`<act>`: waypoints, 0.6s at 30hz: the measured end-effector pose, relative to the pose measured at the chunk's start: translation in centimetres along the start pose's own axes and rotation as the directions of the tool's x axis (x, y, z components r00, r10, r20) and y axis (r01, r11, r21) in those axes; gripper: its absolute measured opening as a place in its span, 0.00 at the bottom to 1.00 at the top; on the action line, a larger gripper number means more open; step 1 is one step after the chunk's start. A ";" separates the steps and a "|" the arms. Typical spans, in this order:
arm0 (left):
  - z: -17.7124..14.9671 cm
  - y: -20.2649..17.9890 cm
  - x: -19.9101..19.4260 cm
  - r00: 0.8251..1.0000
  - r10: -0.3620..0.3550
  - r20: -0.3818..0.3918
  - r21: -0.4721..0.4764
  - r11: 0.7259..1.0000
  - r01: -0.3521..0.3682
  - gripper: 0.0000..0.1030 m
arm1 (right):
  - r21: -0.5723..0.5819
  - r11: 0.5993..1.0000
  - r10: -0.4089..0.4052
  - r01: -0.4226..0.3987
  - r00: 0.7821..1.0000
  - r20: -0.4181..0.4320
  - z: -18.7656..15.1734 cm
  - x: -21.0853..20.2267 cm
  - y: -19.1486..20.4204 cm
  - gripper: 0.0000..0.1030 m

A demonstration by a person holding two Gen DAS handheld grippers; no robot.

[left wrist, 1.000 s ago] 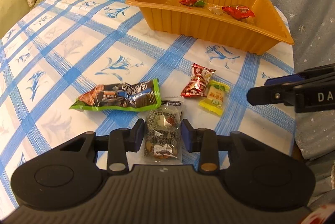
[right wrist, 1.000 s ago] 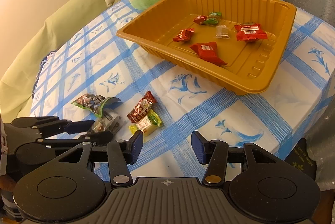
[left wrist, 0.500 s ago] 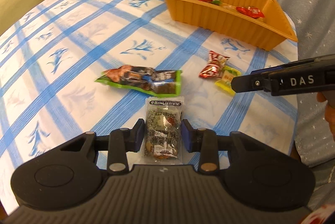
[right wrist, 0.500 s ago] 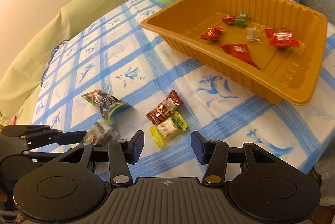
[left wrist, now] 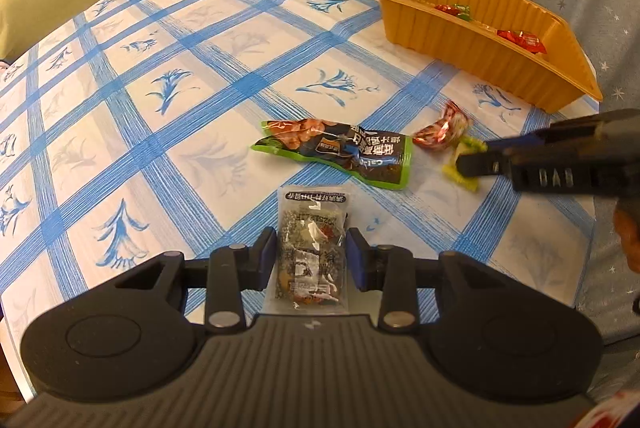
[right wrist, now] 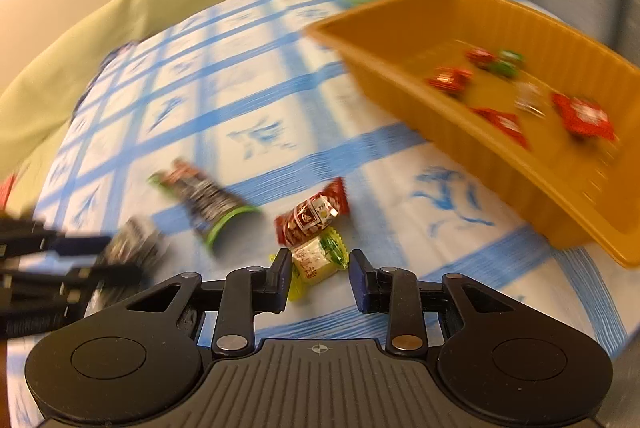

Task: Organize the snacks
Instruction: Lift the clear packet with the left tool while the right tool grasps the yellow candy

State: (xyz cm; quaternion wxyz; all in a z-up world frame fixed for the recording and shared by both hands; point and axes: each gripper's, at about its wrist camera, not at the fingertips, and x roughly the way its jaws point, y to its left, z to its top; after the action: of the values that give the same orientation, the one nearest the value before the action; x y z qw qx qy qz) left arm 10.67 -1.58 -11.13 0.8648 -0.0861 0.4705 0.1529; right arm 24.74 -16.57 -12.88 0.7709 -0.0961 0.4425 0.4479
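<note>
Snacks, left wrist view: left gripper clamped on clear speckled snack packet near table's near edge; green-black pouch beyond. Right wrist view: right gripper closing around yellow wrapped candy, pads not yet pressing; orange ribbed plastic tray at far right edge.

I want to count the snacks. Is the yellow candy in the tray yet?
No. The yellow candy lies on the tablecloth, outside the tray.
</note>
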 end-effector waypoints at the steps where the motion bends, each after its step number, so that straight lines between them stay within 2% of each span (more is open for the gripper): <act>1: 0.0 0.0 0.0 1.000 0.000 0.000 -0.001 1.000 0.000 0.33 | -0.028 0.999 0.016 -0.017 1.000 -0.011 -0.2 0.0 0.5 0.30; 5: 0.0 0.2 0.0 1.000 -0.001 -0.002 -0.004 1.000 0.001 0.33 | -0.080 0.991 0.099 -0.106 0.992 -0.082 -1.0 -0.2 1.7 0.30; 8: 0.0 0.2 0.0 1.000 -0.001 -0.001 -0.004 1.000 0.001 0.33 | -0.103 0.989 0.099 -0.111 0.989 -0.114 -1.6 -0.6 2.4 0.35; 11: 0.0 0.3 0.0 1.000 -0.002 0.001 -0.005 1.000 0.002 0.33 | -0.062 0.993 0.093 -0.101 0.988 -0.126 -1.7 -1.0 2.4 0.36; 14: 0.1 0.5 0.0 1.000 -0.002 0.002 -0.007 1.000 0.002 0.33 | 0.008 0.991 0.132 -0.132 0.983 -0.131 -1.7 -1.6 2.1 0.35; 18: 0.1 0.5 0.0 1.000 -0.002 0.002 -0.007 1.000 0.002 0.33 | 0.034 0.990 0.143 -0.140 0.980 -0.138 -1.5 -1.4 2.3 0.35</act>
State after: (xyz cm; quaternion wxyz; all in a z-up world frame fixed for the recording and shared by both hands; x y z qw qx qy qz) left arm 10.59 -1.09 -11.03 0.8651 -0.0892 0.4690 0.1538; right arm 21.81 -16.92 -12.09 0.7052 -0.0864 0.5067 0.4883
